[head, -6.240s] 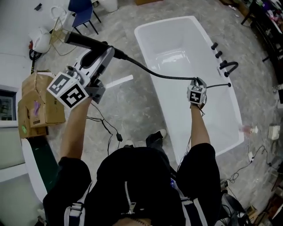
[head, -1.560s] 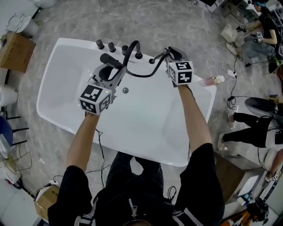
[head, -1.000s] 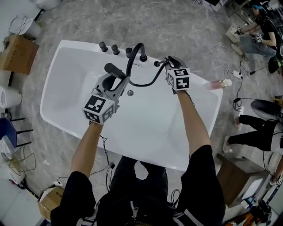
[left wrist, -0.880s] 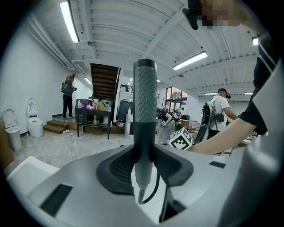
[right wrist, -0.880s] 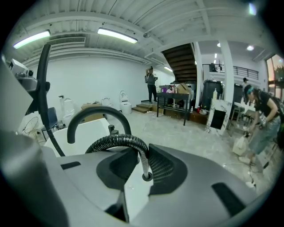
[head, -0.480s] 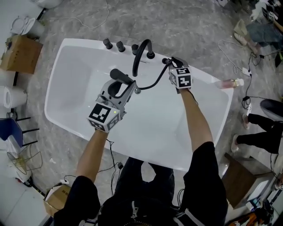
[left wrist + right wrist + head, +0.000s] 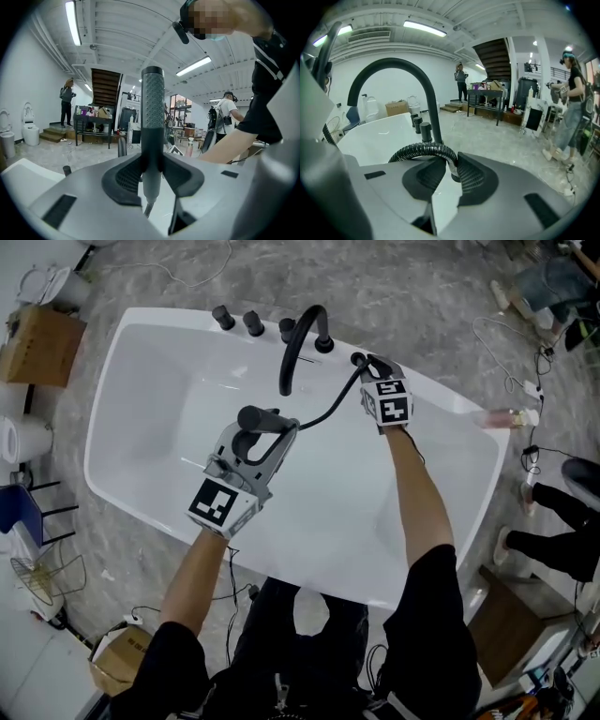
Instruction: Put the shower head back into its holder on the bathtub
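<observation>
Returning the shower head point(image 7: 257, 416) to its holder point(image 7: 357, 359); step in hand, by judgement: the approach, seating not yet done.

- Shower head: slim dark wand with a dimpled spray face, standing upright over the basin. The left hand-held gripper point(image 7: 267, 432) is clamped on its lower handle.
- Hose point(image 7: 330, 412): black ribbed metal, flexible, arching from the wand's base to the holder. The right hand-held gripper point(image 7: 373, 367) has just been closing its jaws, and the pads pinch the hose beside the holder.
- Holder: small dark round socket on the far rim, just beside the curved black spout point(image 7: 298, 338).
- Bathtub point(image 7: 450, 413): glossy white, smooth, oval.

Next move, as judged: feed the slack down, carry the wand across to the socket, align its tapered base and lower it straight.
</observation>
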`<state>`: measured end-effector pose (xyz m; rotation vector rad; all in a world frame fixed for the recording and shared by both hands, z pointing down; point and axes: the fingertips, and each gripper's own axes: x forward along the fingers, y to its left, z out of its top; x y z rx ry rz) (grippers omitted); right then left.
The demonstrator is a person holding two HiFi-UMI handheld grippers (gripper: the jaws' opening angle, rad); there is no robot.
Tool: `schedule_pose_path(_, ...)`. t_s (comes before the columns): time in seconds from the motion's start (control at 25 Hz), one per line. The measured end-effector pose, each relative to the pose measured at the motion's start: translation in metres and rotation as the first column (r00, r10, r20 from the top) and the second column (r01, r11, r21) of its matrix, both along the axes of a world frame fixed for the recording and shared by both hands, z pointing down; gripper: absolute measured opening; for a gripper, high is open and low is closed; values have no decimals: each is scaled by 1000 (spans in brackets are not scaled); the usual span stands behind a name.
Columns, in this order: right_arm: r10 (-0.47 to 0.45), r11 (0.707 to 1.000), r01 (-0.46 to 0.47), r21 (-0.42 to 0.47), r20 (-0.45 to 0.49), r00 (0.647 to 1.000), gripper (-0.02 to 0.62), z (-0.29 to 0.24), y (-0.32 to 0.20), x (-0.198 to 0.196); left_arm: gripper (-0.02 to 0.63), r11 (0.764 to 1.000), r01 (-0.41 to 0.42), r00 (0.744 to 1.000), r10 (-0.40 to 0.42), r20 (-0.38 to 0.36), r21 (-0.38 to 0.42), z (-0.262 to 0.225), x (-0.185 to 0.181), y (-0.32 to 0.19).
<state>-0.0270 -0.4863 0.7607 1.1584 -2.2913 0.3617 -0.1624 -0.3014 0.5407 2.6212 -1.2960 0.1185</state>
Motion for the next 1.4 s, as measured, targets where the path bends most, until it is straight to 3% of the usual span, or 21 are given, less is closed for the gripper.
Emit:
schedule_pose_path(0.36, -37, 999, 37, -18, -17, 999, 81, 36, 0, -2, 150, 1000, 8, 1000, -8, -13, -11, 23, 6, 4)
schedule_pose_path(0.52, -33, 999, 31, -44, -55, 998, 92, 48, -1, -3, 150, 1000, 11, 1000, -11, -12, -7, 25, 7, 4)
schedule_pose_path(0.72, -25, 998, 22, -52, -62, 998, 121, 57, 6, -2, 150, 1000, 16, 1000, -17, -21, -3, 26, 4, 5)
schedule_pose_path(1.0, -11, 997, 8, -74, -43, 999, 115, 61, 18, 7, 150, 1000, 22, 998, -21, -53, 12, 19, 4, 5)
schedule_pose_path(1.16, 4, 998, -6, -66, -26, 1000, 97, 50, 26, 12, 150, 999, 35, 998, -34, -58, 11, 14, 5, 3)
schedule_pose_path(1.24, 13, 998, -14, -54, -11, 1000, 29, 39, 31, 14, 150, 999, 43, 998, -43, -52, 10, 11, 6, 3)
schedule_pose_path(1.4, 13, 999, -13, -31, 18, 1000, 5, 14, 45, 19, 150, 998, 49, 997, -48, -54, 25, -3, 12, -1)
